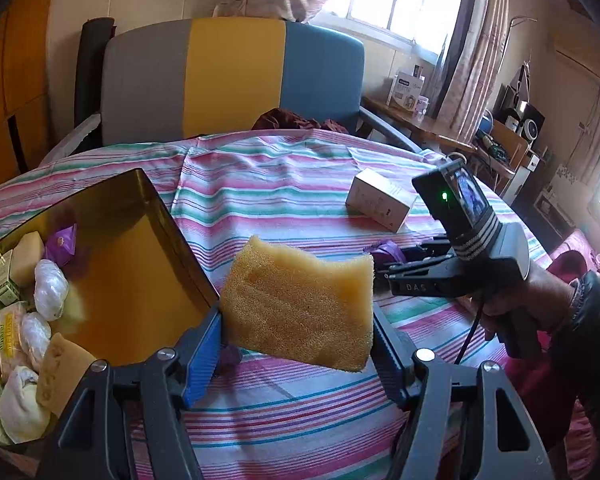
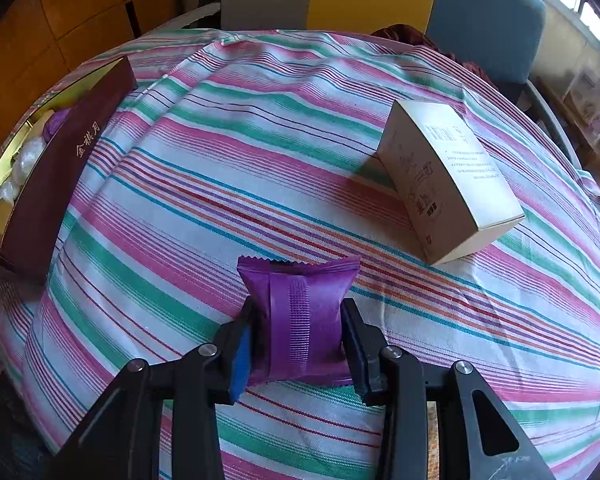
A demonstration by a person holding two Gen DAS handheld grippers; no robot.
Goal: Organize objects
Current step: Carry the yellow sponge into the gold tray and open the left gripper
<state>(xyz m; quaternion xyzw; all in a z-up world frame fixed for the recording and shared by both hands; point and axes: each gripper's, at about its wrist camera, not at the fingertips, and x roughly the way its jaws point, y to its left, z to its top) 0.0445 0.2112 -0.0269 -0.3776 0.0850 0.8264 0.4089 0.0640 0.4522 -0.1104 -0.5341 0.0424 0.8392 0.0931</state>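
- Left wrist view: the left gripper [image 1: 298, 344] has its jaws wide and clamped on a yellow sponge [image 1: 300, 308], held above the striped tablecloth [image 1: 284, 184]
- At 9 o'clock of the sponge stands an open gold tin [image 1: 132, 264] with wrapped items inside
- At 3 o'clock a hand [image 1: 516, 304] holds the right gripper [image 1: 396, 264]; a white carton [image 1: 380, 200] lies at 1 o'clock
- Right wrist view: the right gripper [image 2: 298, 344] has its jaws narrow and pressed on a purple packet [image 2: 296, 316] over the cloth [image 2: 220, 160]
- The carton [image 2: 448, 180] sits at 2 o'clock, the tin's maroon wall [image 2: 60, 172] at 10 o'clock
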